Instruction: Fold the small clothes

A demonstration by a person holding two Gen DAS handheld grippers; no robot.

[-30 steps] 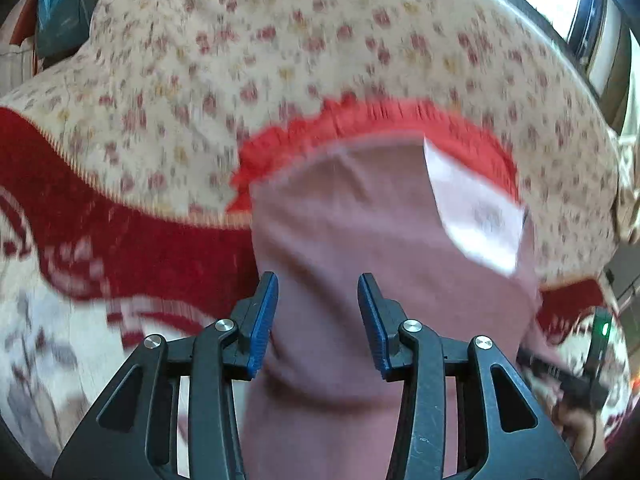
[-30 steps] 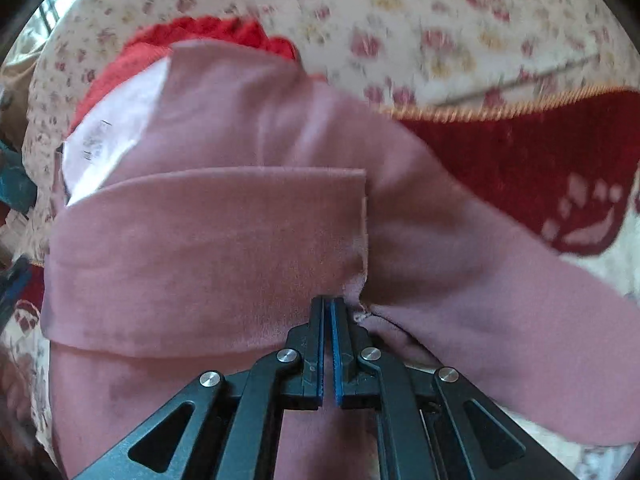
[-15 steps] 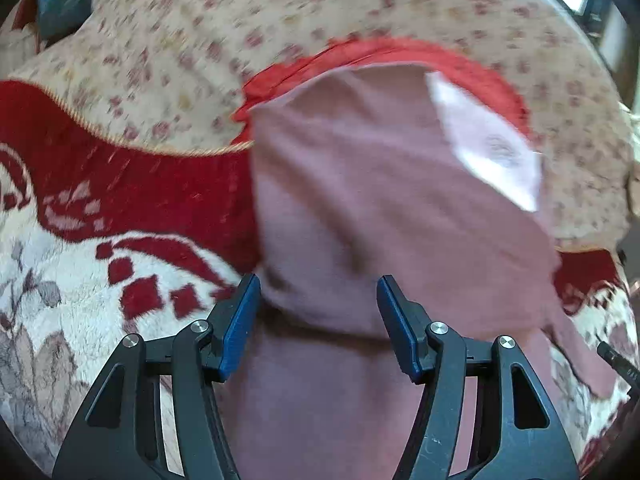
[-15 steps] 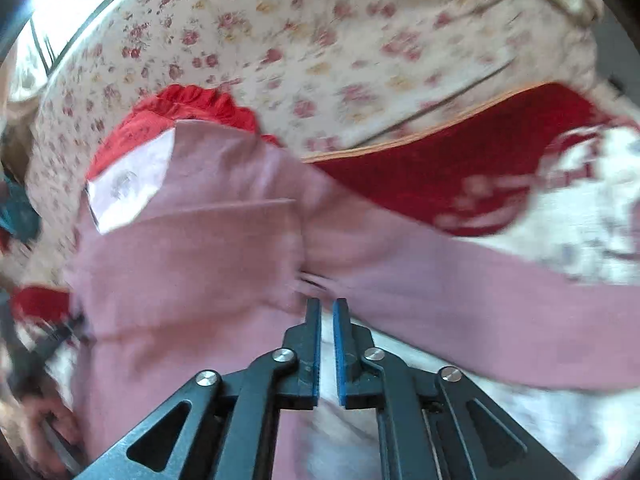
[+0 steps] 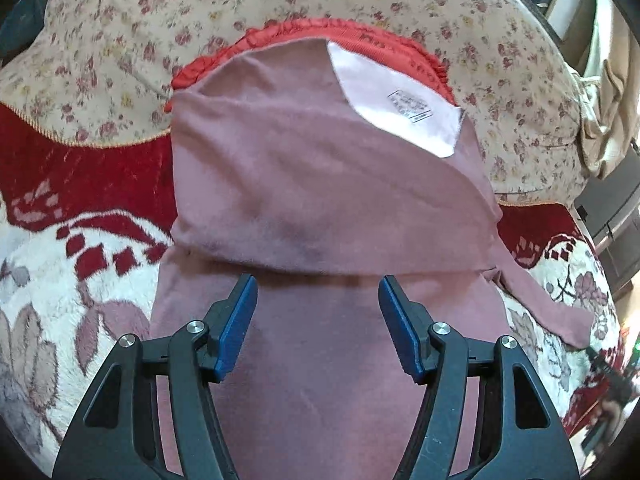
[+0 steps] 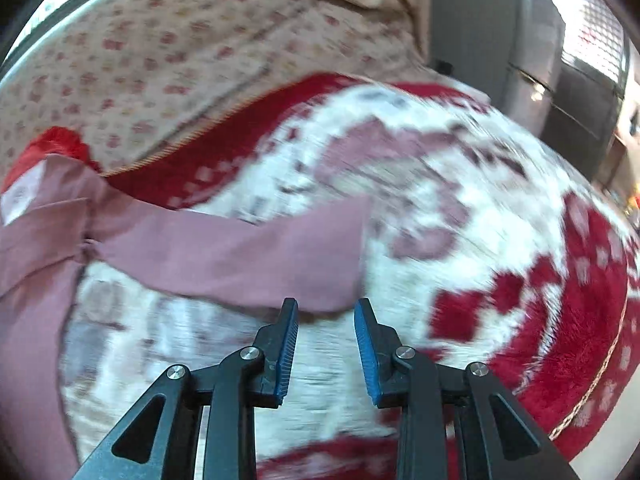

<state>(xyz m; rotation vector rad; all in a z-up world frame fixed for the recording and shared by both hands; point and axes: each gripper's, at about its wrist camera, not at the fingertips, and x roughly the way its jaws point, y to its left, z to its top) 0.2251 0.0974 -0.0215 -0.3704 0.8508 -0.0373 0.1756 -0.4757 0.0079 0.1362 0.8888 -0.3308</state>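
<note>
A dusty-pink long-sleeved top (image 5: pixel 320 184) lies on the red and white blanket, one sleeve folded flat across its chest, its white inner neck label (image 5: pixel 404 108) showing. My left gripper (image 5: pixel 316 300) is open and empty, hovering over the lower body of the top just below the folded sleeve's edge. The other sleeve (image 6: pixel 240 256) stretches out flat to the right. My right gripper (image 6: pixel 326 322) is open and empty, just in front of that sleeve's cuff end.
A red ruffled garment (image 5: pixel 320 32) lies under the top's neck end. A floral sheet (image 5: pixel 120 40) covers the far part of the bed. The red and white patterned blanket (image 6: pixel 480 220) spreads to the right. Grey furniture (image 6: pixel 500 40) stands beyond the bed.
My right gripper let go of the folded sleeve, opened and swung right to the other sleeve's cuff. My left gripper opened wider and drew back toward the hem.
</note>
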